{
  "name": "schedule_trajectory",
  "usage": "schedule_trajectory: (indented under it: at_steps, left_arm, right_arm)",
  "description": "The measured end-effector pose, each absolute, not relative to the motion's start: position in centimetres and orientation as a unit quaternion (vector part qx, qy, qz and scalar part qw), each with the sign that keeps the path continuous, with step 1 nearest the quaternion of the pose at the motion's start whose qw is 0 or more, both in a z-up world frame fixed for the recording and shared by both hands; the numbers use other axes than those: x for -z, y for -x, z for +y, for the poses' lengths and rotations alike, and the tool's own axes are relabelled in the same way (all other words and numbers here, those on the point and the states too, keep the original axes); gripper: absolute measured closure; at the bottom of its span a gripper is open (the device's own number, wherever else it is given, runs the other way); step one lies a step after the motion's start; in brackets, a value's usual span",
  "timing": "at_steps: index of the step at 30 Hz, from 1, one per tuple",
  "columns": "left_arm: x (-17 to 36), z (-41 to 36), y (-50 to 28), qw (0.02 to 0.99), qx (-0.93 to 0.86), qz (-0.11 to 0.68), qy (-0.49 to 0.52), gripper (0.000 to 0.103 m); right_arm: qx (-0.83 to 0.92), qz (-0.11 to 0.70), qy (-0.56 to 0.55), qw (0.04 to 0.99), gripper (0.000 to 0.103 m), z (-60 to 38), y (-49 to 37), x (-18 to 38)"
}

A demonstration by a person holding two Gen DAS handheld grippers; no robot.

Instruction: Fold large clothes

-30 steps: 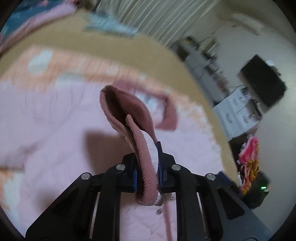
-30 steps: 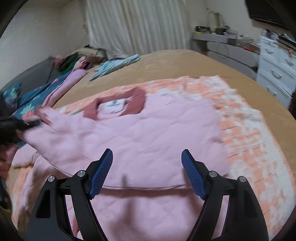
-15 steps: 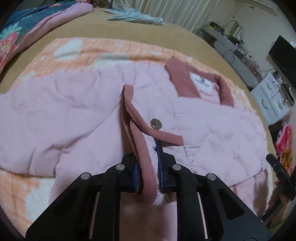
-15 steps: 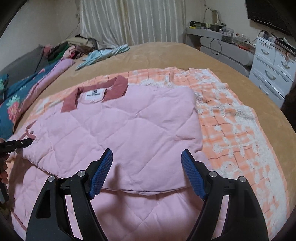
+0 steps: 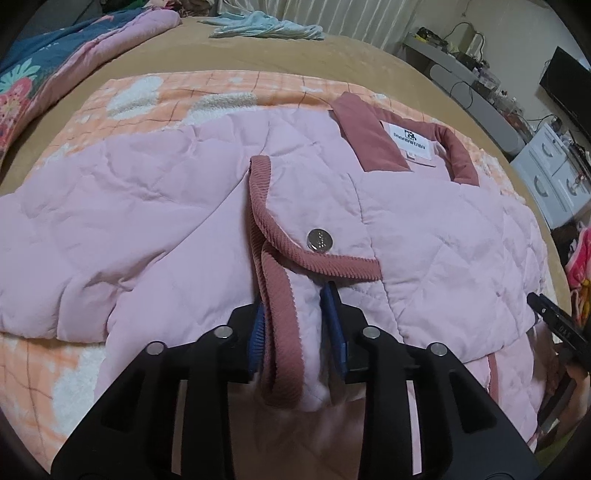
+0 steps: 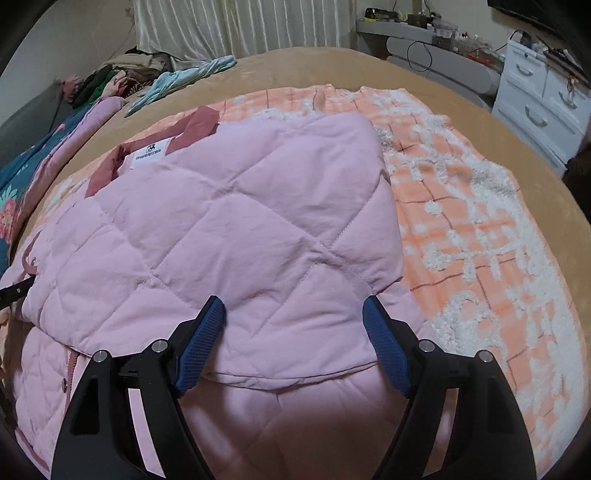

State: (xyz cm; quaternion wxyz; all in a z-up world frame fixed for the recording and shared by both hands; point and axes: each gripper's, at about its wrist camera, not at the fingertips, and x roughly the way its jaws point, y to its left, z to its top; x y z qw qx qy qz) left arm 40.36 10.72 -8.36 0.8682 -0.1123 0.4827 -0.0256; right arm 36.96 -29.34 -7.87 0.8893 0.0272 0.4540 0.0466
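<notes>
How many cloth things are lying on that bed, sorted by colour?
Pink: 2, the jacket and the quilt
Orange-and-white: 1, the blanket
Light blue: 1, a garment
Mixed dark pile: too jumbled to count
Total: 4

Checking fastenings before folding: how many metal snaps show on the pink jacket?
2. One snap on the folded-over sleeve cuff, another beside the front edge trim. More may be hidden under the folds.
</notes>
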Motion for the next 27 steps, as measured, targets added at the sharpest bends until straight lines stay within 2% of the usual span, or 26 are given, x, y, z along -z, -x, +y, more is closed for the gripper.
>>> schedule_trajectory:
  at_steps: [3,5,11,12,13,27]
  left_arm:
    - [7.8,10.6,-39.6,0.867,0.022,0.487,0.107,0.069]
    - [7.4,10.6,-39.0,0.867,0.023,0.485,0.108,0.060]
    - [5.8,11.5,-37.2,0.870,0.016,0.477,0.121,0.023]
    - [5.5,11.7,-36.9,0.871,0.011,0.476,0.122,0.012]
    - [5.3,11.9,-36.6,0.871,0.007,0.475,0.123,0.009]
    - [3.0,17.0,-32.6,0.877,-0.029,0.453,0.158,0.009]
  right_arm:
    - [-0.049,0.444,-0.026,0.894,0.023,-28.9,-36.2,6.7]
    - [-0.058,0.436,-0.029,0.898,0.017,-28.6,-35.6,6.0]
    - [-0.080,0.415,-0.031,0.906,0.008,-26.7,-33.7,4.0]
    - [-0.084,0.412,-0.029,0.907,0.007,-26.3,-33.4,3.7]
    - [-0.088,0.410,-0.026,0.907,0.007,-25.9,-33.1,3.4]
    - [-0.111,0.391,-0.010,0.914,0.005,-21.0,-30.4,0.2]
